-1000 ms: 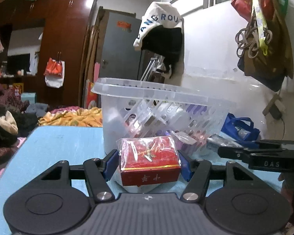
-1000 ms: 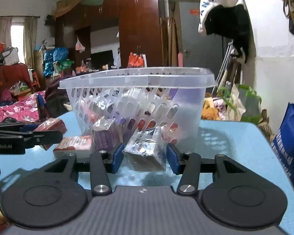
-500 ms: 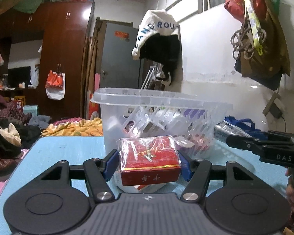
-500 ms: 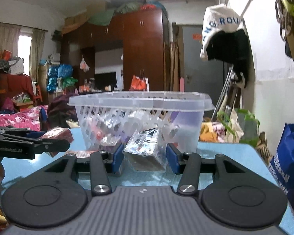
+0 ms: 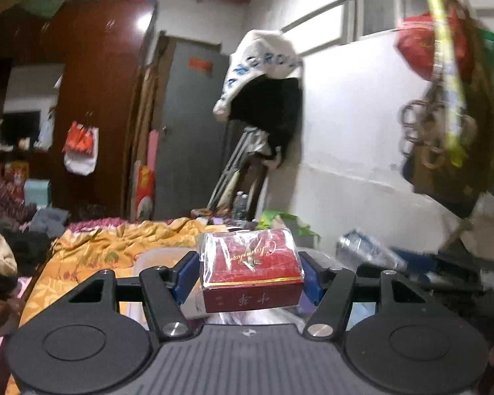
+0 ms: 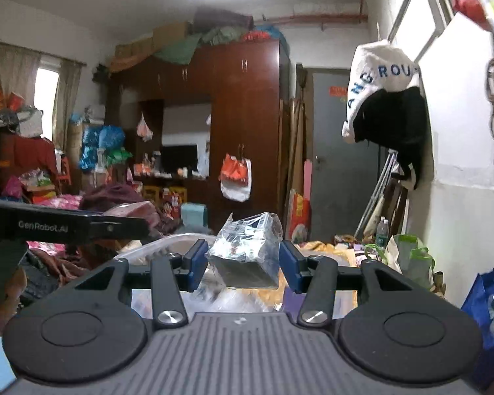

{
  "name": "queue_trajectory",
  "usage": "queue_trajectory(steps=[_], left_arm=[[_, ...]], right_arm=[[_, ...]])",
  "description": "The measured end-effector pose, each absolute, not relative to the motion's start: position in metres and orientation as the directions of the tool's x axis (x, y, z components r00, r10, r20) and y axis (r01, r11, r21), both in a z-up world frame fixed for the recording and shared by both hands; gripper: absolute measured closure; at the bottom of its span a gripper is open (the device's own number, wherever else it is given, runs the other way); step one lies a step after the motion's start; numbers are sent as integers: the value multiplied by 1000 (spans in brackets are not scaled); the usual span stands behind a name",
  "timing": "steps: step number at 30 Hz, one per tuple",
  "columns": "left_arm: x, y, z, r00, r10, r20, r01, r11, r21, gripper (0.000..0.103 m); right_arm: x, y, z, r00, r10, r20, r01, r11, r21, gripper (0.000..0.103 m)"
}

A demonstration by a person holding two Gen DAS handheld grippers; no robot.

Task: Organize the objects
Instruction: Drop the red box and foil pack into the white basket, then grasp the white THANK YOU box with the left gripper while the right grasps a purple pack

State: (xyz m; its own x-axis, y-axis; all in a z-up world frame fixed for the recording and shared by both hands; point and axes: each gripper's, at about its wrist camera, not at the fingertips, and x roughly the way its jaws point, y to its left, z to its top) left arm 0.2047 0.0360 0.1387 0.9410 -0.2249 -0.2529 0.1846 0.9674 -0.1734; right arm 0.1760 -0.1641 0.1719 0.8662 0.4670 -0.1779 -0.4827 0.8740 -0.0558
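Note:
My left gripper is shut on a red box wrapped in clear film, held high in the air. Below and behind it only part of the clear plastic basket's rim shows. My right gripper is shut on a small dark box in crinkled clear wrap, also raised. The basket rim lies just under it. The left gripper shows side-on at the left of the right wrist view.
A bed with an orange blanket lies beyond the basket. A brown wardrobe and grey door stand at the back. Bags hang on the white wall at right. A blue bag stands at the right.
Both grippers have risen with their boxes from table level in front of the basket to above its rim. The basket has dropped low in both views.

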Motion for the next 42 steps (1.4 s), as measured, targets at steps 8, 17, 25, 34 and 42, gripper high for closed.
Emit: queue_trajectory(steps=[8, 17, 25, 34, 42], left_arm=[[244, 42, 116, 917, -188, -353, 126, 974, -191, 7], [158, 58, 94, 956, -174, -237, 150, 982, -114, 0], [130, 69, 47, 933, -184, -310, 162, 982, -95, 2], [132, 64, 27, 901, -210, -380, 218, 976, -23, 2], [163, 42, 10, 829, -236, -507, 269, 963, -8, 4]], right_arm=[[217, -165, 153, 872, 433, -227, -448, 894, -15, 13], [140, -189, 129, 814, 545, -201, -553, 833, 15, 0], [152, -133, 75, 766, 521, -377, -575, 817, -39, 6], [167, -116, 52, 723, 489, -489, -565, 825, -10, 65], [142, -170, 55, 765, 482, -428, -527, 849, 13, 65]])
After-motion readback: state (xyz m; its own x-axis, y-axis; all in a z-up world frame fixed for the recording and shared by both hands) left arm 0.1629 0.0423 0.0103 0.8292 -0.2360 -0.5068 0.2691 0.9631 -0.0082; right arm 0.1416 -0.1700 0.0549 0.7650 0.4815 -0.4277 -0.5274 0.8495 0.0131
